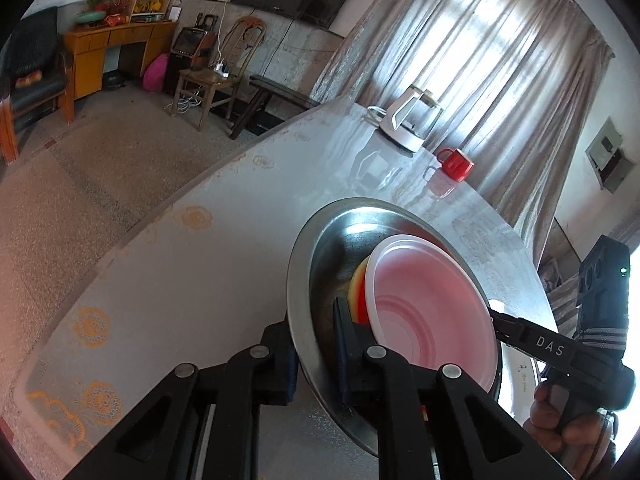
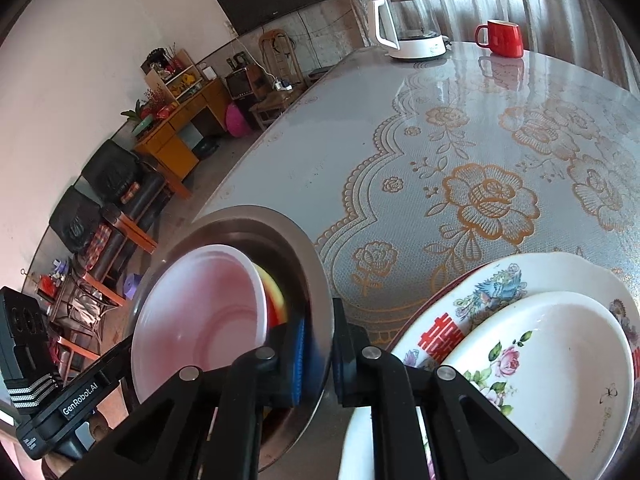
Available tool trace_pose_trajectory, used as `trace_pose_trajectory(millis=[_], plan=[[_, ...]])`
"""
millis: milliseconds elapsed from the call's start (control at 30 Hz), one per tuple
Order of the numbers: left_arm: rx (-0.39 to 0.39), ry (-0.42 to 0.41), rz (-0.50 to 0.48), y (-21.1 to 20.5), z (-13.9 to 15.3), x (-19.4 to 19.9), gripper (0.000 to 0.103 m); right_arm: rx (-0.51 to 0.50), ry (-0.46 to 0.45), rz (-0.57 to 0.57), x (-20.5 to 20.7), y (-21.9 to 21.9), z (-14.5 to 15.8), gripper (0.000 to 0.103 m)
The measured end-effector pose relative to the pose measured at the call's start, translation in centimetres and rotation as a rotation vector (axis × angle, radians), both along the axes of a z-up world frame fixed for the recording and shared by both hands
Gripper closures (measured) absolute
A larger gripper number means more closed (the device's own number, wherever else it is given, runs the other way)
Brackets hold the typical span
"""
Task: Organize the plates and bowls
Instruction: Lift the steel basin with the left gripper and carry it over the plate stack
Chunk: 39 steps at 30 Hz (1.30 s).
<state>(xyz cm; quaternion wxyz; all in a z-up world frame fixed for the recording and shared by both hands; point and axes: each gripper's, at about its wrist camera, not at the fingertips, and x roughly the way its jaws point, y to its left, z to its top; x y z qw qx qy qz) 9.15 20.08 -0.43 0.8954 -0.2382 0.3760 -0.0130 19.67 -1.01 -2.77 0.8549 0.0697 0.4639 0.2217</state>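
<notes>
Steel basin (image 1: 320, 248) holding nested bowls (image 1: 432, 304)

We hold our left gripper (image 1: 316, 364) tilted downward, its black jaws pinched tight on the rim of a wide shiny steel basin (image 1: 298, 280) from one side. Our right gripper (image 2: 318, 360) clamps the opposite rim the same way. In the left wrist view, our right hand (image 1: 568, 428) wraps the black handle.

Showing silver-grey on steel basin (image 1: 304, 280), pale pink inside white bowl (image 1: 428, 312), gold rose lacework across grey tablecloth (image 2: 492, 196), red on mug (image 2: 502, 38).
</notes>
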Motion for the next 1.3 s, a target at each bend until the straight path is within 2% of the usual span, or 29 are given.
trace_pose_trajectory(millis=[267,600,900,1300], plan=[[0.021,-0.051,-0.030,-0.9,2.2,-0.7,0.090,0.028,-0.048,-0.012,-1.2,-1.2,1.6,0.092],[0.021,-0.092,-0.126,-4.2,4.0,-0.9,0.090,0.046,-0.109,-0.083,-3.9,-5.5,3.9,0.092],[0.021,-0.090,-0.217,-8.3,4.5,-0.8,0.090,0.051,-0.128,-0.171,-5.7,-9.5,5.0,0.092],[0.037,-0.063,-0.332,-13.7,4.1,0.1,0.090,0.053,-0.118,-0.284,-7.8,-15.0,4.3,0.092]])
